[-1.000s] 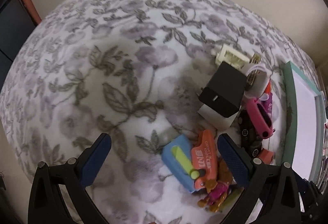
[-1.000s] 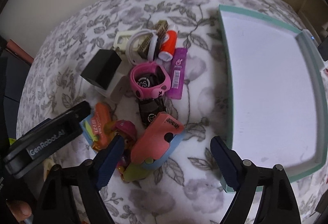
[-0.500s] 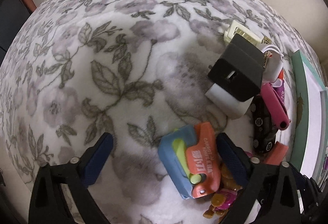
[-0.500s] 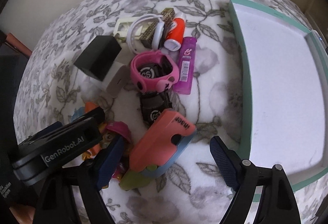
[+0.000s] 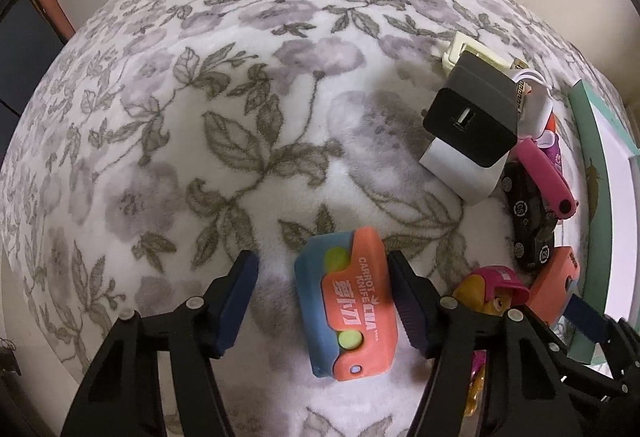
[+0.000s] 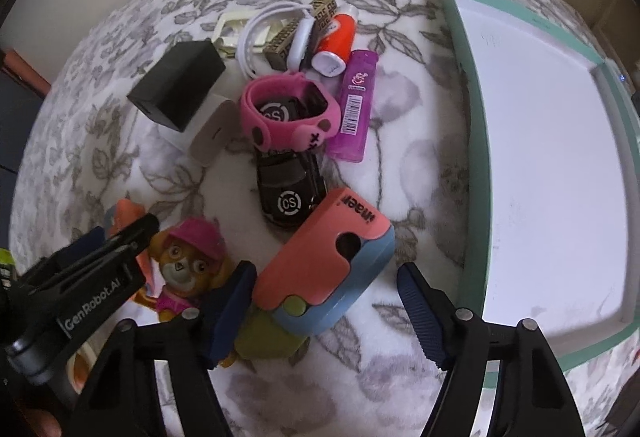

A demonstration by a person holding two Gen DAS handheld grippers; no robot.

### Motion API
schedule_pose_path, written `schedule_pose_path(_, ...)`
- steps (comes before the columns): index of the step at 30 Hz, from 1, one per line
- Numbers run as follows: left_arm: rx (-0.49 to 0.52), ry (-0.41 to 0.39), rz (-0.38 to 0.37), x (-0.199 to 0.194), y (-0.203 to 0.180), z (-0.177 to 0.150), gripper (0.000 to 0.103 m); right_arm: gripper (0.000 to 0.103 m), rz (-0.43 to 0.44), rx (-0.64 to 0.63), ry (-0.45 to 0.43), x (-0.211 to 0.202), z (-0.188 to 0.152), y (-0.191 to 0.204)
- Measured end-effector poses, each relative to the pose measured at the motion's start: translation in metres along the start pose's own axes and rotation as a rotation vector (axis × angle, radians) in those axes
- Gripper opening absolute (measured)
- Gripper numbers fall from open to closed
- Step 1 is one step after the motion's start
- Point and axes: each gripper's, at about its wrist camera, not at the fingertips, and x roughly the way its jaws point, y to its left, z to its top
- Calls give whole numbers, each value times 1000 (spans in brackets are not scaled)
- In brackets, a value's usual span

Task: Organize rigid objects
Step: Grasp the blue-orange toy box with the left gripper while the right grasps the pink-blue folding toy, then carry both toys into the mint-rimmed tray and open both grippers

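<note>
My left jaws, just closing but not yet gripping, straddle the carrot knife, its long axis running straight out between them; my right jaws, also closing, bracket the pink-and-blue case.

Seen from the right wrist, the tray lies right of the pile; the lighter lies between tray and watch.

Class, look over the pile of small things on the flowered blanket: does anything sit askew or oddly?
Yes. The black charger block lies tipped across the white one, and the pink watch strap rests on the black toy car. The tray holds nothing.
</note>
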Motion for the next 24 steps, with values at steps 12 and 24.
schedule_pose_path(12,-4,-51,0,-11,-15,-7,52,59,-64,-65,-65,-4,-10,13)
schedule_pose_path(24,-26,-12,2,-35,-16,-12,44,52,75,34,-103,-23,-13,-25)
